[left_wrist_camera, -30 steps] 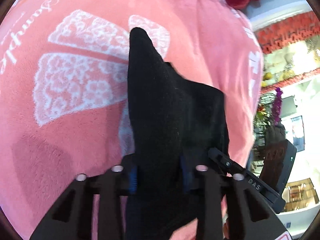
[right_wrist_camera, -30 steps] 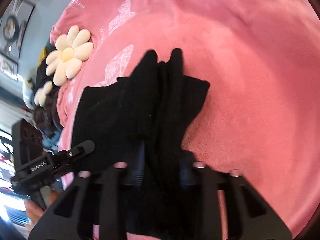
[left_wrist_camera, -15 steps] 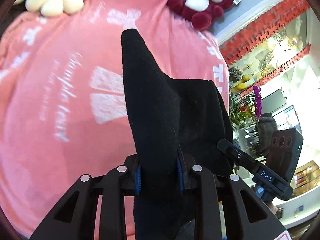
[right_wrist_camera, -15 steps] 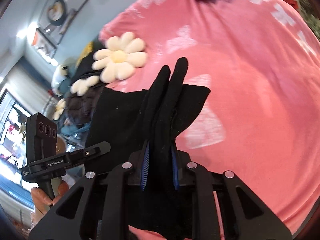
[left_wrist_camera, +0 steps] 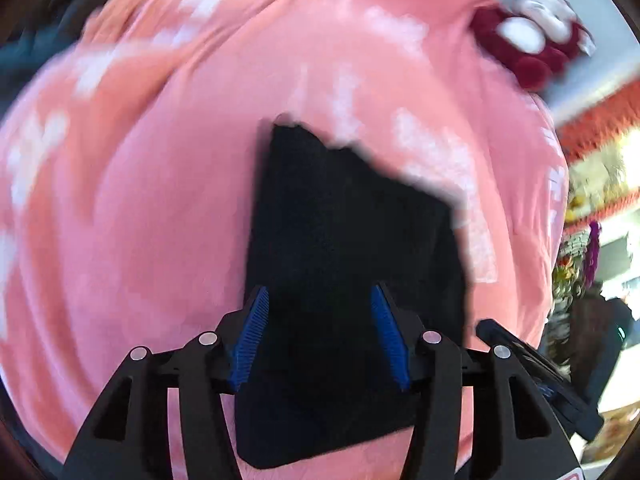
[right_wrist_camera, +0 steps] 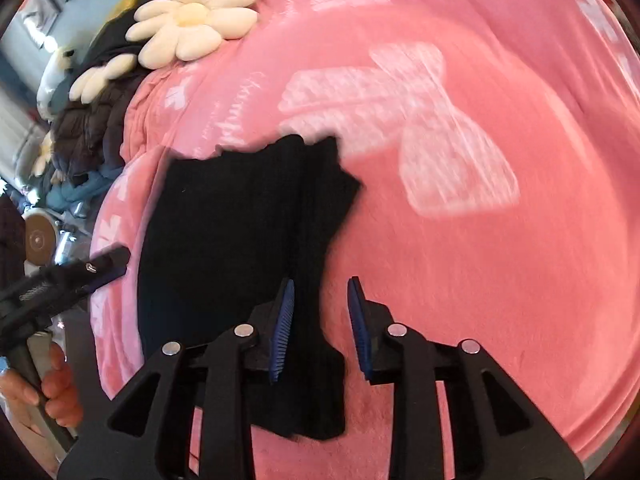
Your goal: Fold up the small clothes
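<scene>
Both grippers have let go since the frames half a second back: then each pinched a gathered edge of the black garment (right_wrist_camera: pixel 240 240) held up off the bed, and now the cloth lies flat on the pink blanket (right_wrist_camera: pixel 500 280) with the jaws parted on both sides.

From the left wrist view, the left gripper (left_wrist_camera: pixel 320 322) has its jaws wide, the dark fabric spread beneath and between them; whether the pads touch it I cannot tell, as the frame is blurred by motion. From the right wrist view, the right gripper (right_wrist_camera: pixel 320 320) is open too, its left pad over the garment's right edge and its right pad over bare blanket. The garment sits in the near-left part of the bed, with 2 pointed corners at its far edge and a ridge of doubled cloth running down its right side.

My judgement is that 1 fold has just been laid and the release is in hand. To do it well, both grippers should lift straight away without dragging the top layer, then smooth that ridge before the next fold. A daisy cushion (right_wrist_camera: pixel 192 16) and a red plush toy (left_wrist_camera: pixel 532 44) lie well apart at the far edge.
</scene>
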Demonstrator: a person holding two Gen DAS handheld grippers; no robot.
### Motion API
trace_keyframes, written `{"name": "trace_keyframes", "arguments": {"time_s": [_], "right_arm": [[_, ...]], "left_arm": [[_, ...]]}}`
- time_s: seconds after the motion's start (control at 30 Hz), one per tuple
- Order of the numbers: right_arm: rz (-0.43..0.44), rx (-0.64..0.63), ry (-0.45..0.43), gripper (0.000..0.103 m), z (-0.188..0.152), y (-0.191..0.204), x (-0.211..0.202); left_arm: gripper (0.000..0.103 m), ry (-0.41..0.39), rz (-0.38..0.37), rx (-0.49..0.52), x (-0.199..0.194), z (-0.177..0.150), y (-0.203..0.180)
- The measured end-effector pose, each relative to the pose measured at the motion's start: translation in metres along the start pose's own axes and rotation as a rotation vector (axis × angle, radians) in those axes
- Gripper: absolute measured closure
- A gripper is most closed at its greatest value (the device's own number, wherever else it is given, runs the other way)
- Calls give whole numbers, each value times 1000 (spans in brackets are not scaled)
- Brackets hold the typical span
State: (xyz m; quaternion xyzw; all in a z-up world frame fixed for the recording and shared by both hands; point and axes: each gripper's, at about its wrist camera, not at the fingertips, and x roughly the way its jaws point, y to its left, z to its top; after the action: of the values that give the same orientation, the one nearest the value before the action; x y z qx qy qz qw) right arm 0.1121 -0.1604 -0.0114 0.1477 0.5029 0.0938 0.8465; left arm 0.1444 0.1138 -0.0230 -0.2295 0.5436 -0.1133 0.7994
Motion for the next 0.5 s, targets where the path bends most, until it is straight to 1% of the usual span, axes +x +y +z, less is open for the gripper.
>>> {"name": "trace_keyframes", "arguments": {"time_s": [0.03,0.07,0.13,0.2,0.23,0.27,0.3,0.33,0.4,0.43,0.47,0.5], "right_arm": [[-4,-15,-18,76,-2,2,-7],[-12,-32,-28,76,-2,4,-11],[5,-58,-34,76,8,12,-13],[-2,-69,-21,75,23,21,-2],[-25,-73,-18,63,30,22,6],[-64,-71,-16,40,36,21,17],[-77,-69,-7,32,40,19,27],[-77,-65,2,31,42,20,35],[-41,-32,40,31,44,16,57],[-23,-20,65,34,43,15,65],[8,-6,91,52,42,14,74],[44,11,89,60,42,13,78]], "left_arm": [[52,-29,-42,-2,-6,-5,3],[52,-54,-52,17,-12,-9,1],[52,-89,-41,92,-21,-14,-11],[51,-95,-7,155,-18,-14,-25],[45,-90,13,175,-15,-14,-28],[37,-84,46,190,-10,-12,-29],[36,-85,84,195,-5,-8,-28],[36,-90,112,187,0,-2,-25],[35,-78,108,135,10,9,-12],[35,-52,85,77,21,15,0],[37,-22,58,23,31,20,11],[42,-1,25,-10,38,23,19]]}}
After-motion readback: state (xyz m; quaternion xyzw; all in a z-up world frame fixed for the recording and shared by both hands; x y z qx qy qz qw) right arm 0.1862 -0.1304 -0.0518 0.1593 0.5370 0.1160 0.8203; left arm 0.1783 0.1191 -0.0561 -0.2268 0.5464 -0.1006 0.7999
